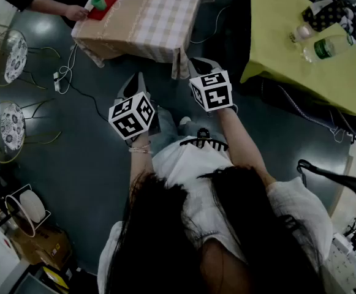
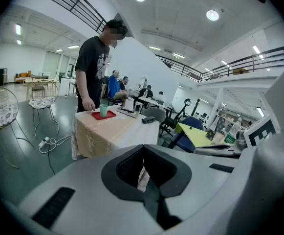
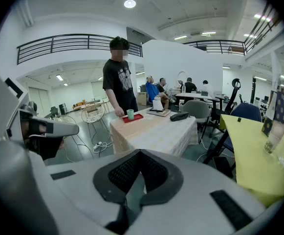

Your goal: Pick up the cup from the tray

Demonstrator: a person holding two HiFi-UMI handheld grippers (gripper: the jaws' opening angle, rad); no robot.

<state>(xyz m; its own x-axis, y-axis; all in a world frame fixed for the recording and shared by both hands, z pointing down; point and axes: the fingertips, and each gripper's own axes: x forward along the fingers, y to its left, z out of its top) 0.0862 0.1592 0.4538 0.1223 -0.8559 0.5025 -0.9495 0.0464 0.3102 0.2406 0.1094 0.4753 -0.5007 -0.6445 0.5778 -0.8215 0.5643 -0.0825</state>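
Note:
A green cup (image 1: 98, 2) stands on a red tray (image 1: 107, 5) at the far left corner of a table with a checked cloth (image 1: 147, 23). In the left gripper view the cup (image 2: 103, 110) and the tray (image 2: 104, 115) look small and distant. The right gripper view shows the same cup (image 3: 130, 114) on the tray (image 3: 133, 117). My left gripper (image 1: 133, 83) and right gripper (image 1: 201, 66) are held side by side over the floor, well short of the table. Both have their jaws shut with nothing between them.
A standing person in a black shirt (image 3: 118, 84) rests a hand (image 1: 76, 12) beside the tray. A yellow-green table (image 1: 288, 48) with bottles (image 1: 325, 46) stands at the right. Two wire chairs (image 1: 9, 54) and a power strip with cables (image 1: 58, 81) are on the floor at the left.

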